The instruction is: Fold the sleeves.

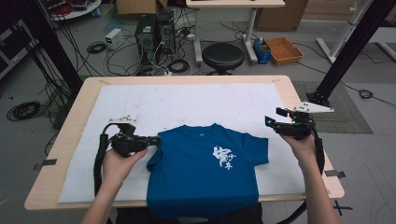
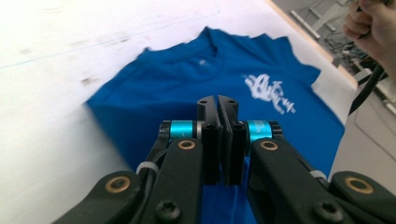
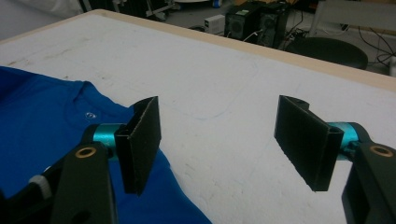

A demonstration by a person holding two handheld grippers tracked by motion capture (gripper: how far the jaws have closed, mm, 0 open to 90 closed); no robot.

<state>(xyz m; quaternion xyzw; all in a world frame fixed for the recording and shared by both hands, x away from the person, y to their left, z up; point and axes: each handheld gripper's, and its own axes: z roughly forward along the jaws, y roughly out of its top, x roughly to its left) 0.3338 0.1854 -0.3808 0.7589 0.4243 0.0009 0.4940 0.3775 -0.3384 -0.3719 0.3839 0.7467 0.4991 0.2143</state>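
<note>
A blue T-shirt (image 1: 201,175) with a white print lies face up at the near middle of the white mat, its hem hanging over the front edge. My left gripper (image 1: 156,138) sits at the shirt's left sleeve, its jaws pressed together on the sleeve's edge. In the left gripper view the shut jaws of the left gripper (image 2: 217,100) hover above the blue T-shirt (image 2: 187,79), with blue cloth under them. My right gripper (image 1: 275,116) floats open just beyond the right sleeve. In the right gripper view nothing lies between the wide jaws of the right gripper (image 3: 219,140), with the blue T-shirt (image 3: 42,112) at the left.
A white mat (image 1: 187,100) covers most of the wooden table (image 1: 70,121). Behind the table stand a black stool (image 1: 222,56), computer towers (image 1: 154,32) with cables, and an orange crate (image 1: 283,50). A black frame post (image 1: 345,56) rises at the right. The other hand (image 2: 373,28) shows far off.
</note>
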